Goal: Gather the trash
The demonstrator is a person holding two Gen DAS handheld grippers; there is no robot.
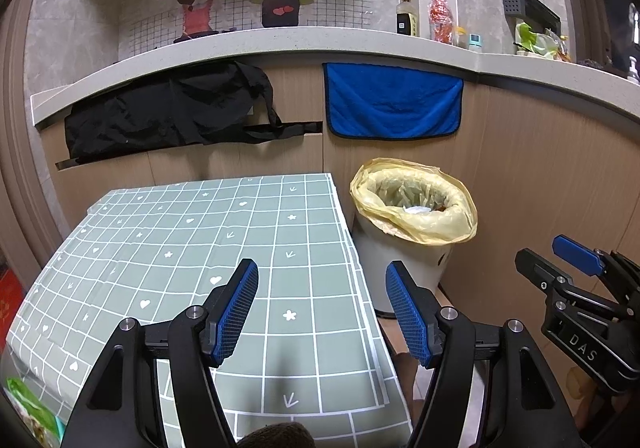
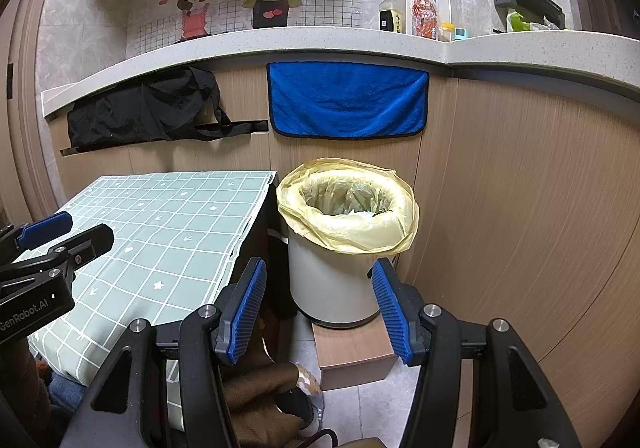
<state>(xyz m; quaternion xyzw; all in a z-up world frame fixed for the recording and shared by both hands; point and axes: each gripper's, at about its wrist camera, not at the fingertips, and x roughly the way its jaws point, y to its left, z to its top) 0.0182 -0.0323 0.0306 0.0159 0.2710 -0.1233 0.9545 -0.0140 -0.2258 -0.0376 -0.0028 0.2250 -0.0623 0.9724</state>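
A white trash bin lined with a yellow bag stands on a low wooden block right of the table. White waste shows inside it. My left gripper is open and empty above the table's green checked cloth. My right gripper is open and empty, held in front of the bin; it also shows in the left wrist view. The left gripper shows in the right wrist view.
A wooden cabinet front carries a blue towel and a black bag under a stone counter with bottles. A green packet lies at the table's near left corner. A wooden block sits under the bin.
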